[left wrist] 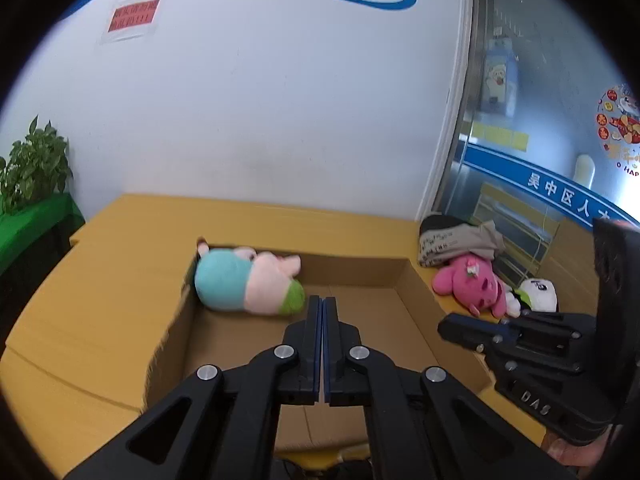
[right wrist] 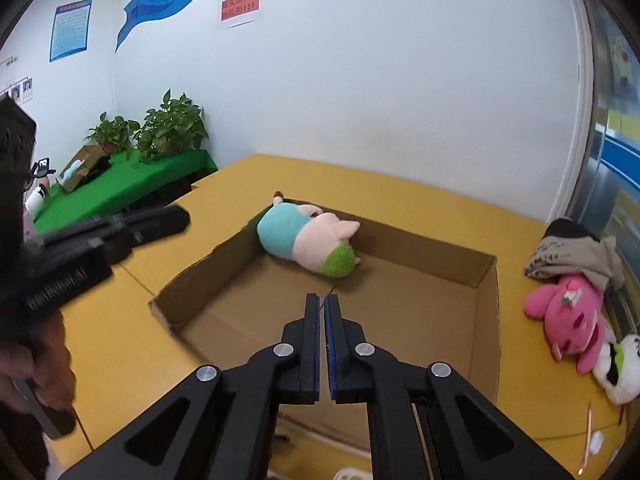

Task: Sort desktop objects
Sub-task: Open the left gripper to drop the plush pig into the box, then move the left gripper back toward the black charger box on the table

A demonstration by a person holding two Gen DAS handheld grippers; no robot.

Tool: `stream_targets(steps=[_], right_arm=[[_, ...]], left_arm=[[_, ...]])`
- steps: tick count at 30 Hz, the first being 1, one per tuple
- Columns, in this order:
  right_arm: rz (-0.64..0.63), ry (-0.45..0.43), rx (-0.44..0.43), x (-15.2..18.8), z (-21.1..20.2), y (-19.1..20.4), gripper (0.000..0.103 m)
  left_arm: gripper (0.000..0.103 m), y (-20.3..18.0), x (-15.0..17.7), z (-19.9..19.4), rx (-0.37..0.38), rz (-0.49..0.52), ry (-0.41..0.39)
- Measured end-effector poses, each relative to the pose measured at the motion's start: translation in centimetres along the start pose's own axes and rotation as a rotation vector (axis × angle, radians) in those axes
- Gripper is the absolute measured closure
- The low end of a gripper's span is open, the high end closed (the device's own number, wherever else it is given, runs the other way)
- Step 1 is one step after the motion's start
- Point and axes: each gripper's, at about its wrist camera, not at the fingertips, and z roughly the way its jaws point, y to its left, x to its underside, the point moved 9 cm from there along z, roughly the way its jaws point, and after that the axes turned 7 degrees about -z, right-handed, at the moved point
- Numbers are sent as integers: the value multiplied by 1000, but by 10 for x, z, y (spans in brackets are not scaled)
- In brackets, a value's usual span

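- Left wrist view shows the left gripper (left wrist: pixel 322 308) with its fingers pressed together, holding nothing, poised over the near part of the cardboard box (left wrist: pixel 416 284).
- Right wrist view shows the right gripper (right wrist: pixel 322 308) with fingers likewise closed and empty, above the box's near floor (right wrist: pixel 248 320).
- Inside the box, the pink-and-teal plush pig (left wrist: pixel 244 284) lies on its side in the far left corner, touching the back wall; the rest of the box floor is bare cardboard.
- Outside the box's right wall, on the yellow bench (right wrist: pixel 120 340), the magenta plush (right wrist: pixel 568 316) lies near the bench's right edge, touching the white-and-black plush (right wrist: pixel 620 368) in front of it.
- Behind the magenta plush sits a folded grey cloth (right wrist: pixel 572 256) against the glass partition (left wrist: pixel 520 120).
- Bench surface left of the box is open up to its far edge at the white wall (left wrist: pixel 280 100).
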Motion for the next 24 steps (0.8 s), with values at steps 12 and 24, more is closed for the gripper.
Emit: stream_targets(steps=[12, 24], right_arm=[[68, -40, 114, 23, -51, -17, 0], [94, 2, 154, 38, -54, -21, 0]], left_arm=[[22, 2, 4, -56, -72, -52, -130], [22, 1, 23, -63, -114, 37, -79]])
